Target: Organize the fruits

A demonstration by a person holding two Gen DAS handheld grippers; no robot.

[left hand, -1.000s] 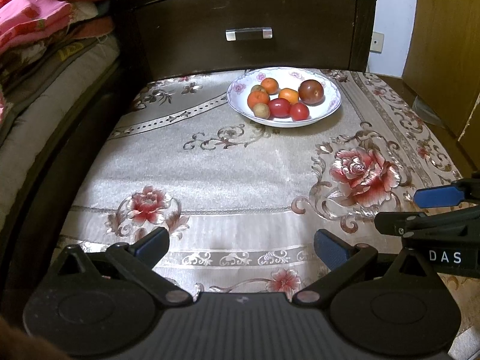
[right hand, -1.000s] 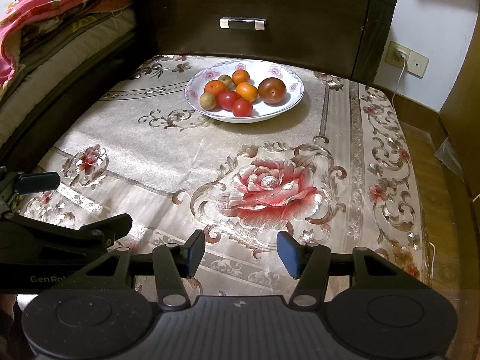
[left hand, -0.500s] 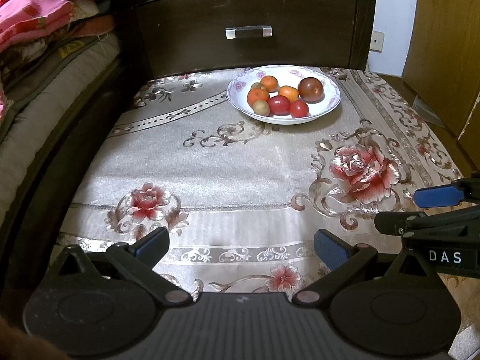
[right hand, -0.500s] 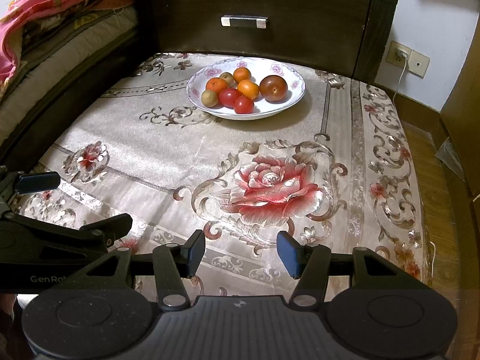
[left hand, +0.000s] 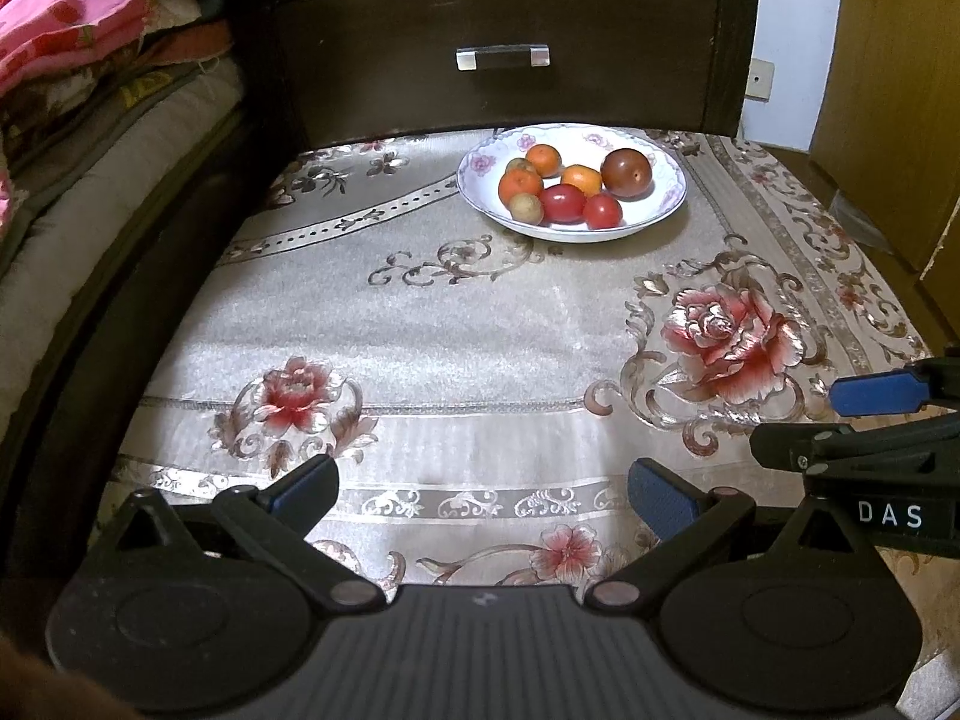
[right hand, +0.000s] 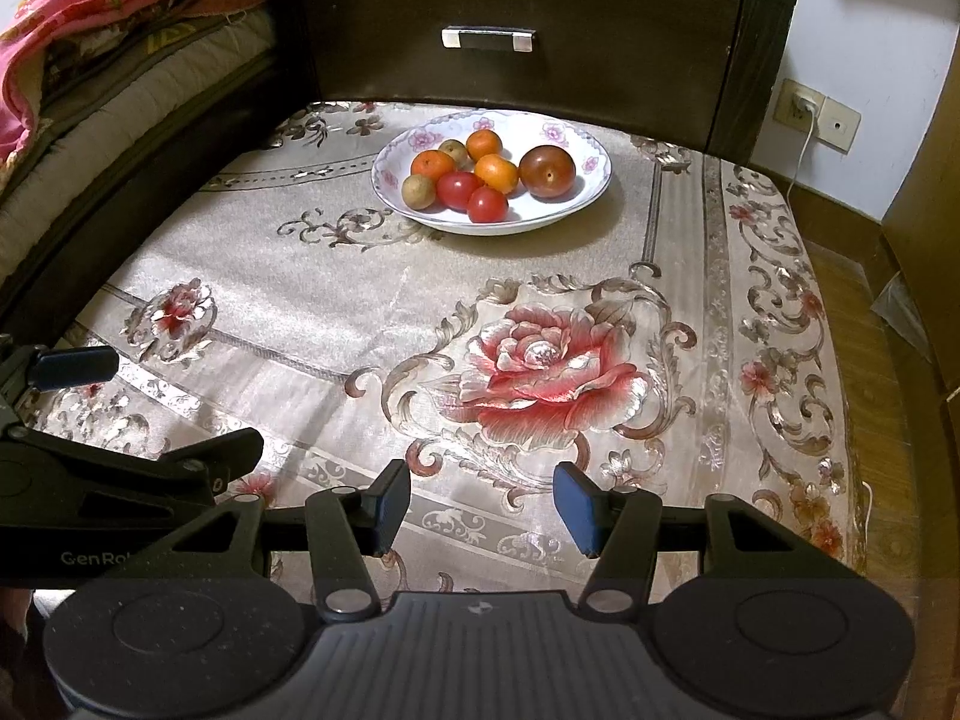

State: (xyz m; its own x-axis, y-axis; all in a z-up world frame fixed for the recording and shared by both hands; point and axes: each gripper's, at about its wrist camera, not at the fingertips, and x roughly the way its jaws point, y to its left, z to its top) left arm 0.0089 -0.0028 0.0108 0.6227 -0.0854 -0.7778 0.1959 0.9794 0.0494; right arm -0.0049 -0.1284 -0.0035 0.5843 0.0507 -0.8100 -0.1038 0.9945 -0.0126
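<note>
Left gripper (left hand: 483, 492): jaws spread wide, nothing between them, low over the near edge of the cloth-covered table (left hand: 450, 330), toward its near left corner.

Right gripper (right hand: 482, 504): jaws also apart and empty, narrower gap than the left, over the near edge just beside the left tool.

Fruits: all lie in the white floral bowl (right hand: 576, 198) at the far edge of the table, against the dark drawer front (right hand: 540, 60). Left to right in the bowl: a brownish-green fruit (right hand: 418, 191), mandarins (right hand: 433, 164), two red tomatoes (right hand: 459, 189), a dark plum (right hand: 546, 171) alone at the right side. None lies on the cloth.

Key relation: bowl is straight ahead and well apart from both grippers. From the left gripper it sits ahead and to the right; from the right gripper ahead and nearly centred. Judgement: the right gripper has the straighter line.

The scene fits fruits gathered and sorted, or fruits waiting to be taken out.
</note>
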